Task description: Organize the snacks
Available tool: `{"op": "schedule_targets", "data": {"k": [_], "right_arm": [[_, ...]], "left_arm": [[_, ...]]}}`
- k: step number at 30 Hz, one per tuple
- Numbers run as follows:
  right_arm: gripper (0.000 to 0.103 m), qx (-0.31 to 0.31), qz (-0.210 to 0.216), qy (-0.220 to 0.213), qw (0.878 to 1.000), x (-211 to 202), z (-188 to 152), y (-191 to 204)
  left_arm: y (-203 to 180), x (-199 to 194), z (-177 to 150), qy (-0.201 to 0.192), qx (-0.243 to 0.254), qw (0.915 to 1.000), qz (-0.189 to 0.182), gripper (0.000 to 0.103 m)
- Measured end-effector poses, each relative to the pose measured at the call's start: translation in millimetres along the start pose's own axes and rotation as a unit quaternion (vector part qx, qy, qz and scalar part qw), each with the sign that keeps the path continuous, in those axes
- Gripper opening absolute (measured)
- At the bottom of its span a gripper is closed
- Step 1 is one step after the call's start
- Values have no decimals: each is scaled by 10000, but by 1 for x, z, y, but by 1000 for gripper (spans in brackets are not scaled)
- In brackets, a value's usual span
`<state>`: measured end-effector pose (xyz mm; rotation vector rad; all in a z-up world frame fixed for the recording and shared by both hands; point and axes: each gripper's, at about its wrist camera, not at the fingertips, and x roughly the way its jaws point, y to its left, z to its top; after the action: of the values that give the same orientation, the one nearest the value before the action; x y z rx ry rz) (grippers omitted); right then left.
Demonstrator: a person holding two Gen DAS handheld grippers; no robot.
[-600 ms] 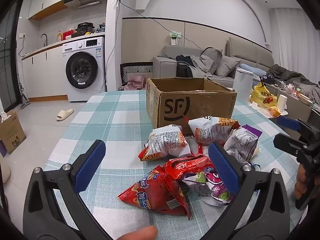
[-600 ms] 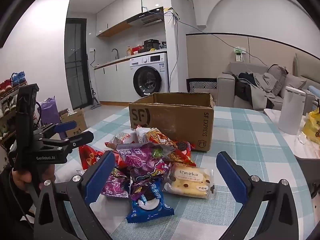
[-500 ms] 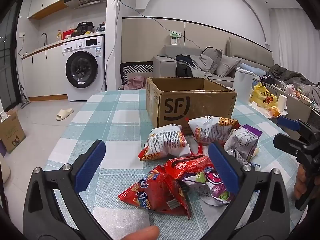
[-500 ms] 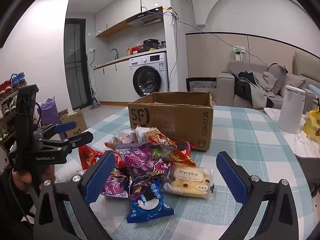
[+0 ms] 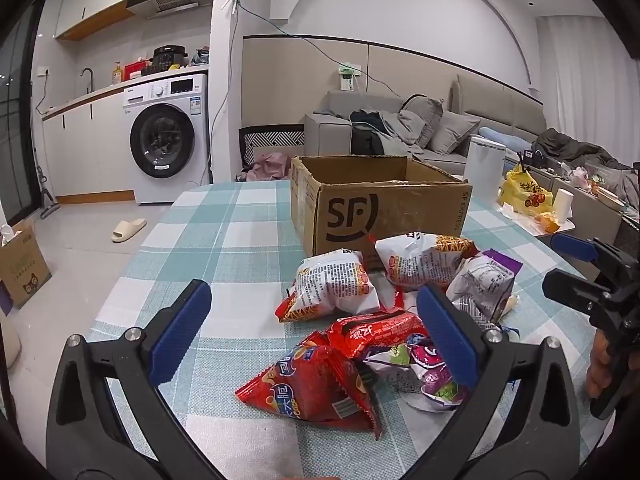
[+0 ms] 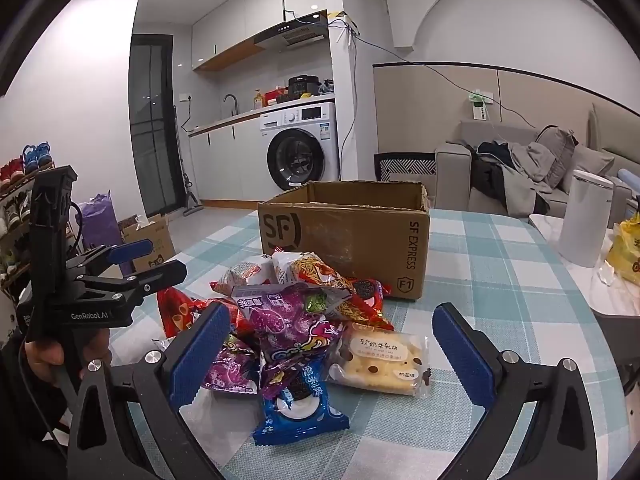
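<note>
My left gripper [image 5: 314, 330] hangs over the near edge of the table [image 5: 224, 240] with its jaws spread as wide as they go and nothing between the blue pads. My right gripper [image 6: 332, 350] is the same: wide open, empty, hovering just short of the pile.

The snacks [image 6: 296, 320] lie in 1 loose heap on the checked cloth, right in front of the box [image 6: 348, 236]. The box stands open-topped behind them; from these angles I cannot see inside it.

From my left side, the closest pack is a red bag [image 5: 312, 384], flat on the cloth below the open jaws. Behind it sit 2 white bags [image 5: 336, 284], the far one touching the box front.

From my right side, a blue pack [image 6: 298, 406] lies nearest, partly under a purple bag [image 6: 286, 320], and a cake [image 6: 380, 364] in clear wrap rests just beside them on the right.

A white jug [image 6: 584, 216] stands well apart on the far right.
</note>
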<state>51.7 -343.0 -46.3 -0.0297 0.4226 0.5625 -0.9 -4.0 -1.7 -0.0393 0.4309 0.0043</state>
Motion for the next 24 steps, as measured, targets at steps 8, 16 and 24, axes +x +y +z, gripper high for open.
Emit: {"op": "schedule_targets", "data": {"k": [8, 16, 24], "right_arm": [[103, -1, 8, -2, 10000, 0, 0, 0], [103, 0, 9, 6, 10000, 0, -1, 0], [103, 13, 3, -6, 10000, 0, -2, -1]], "left_arm": [[0, 0, 0, 11, -8, 10000, -6, 102], [1, 2, 0, 24, -16, 10000, -20, 102], [1, 2, 0, 31, -16, 10000, -20, 102]]}}
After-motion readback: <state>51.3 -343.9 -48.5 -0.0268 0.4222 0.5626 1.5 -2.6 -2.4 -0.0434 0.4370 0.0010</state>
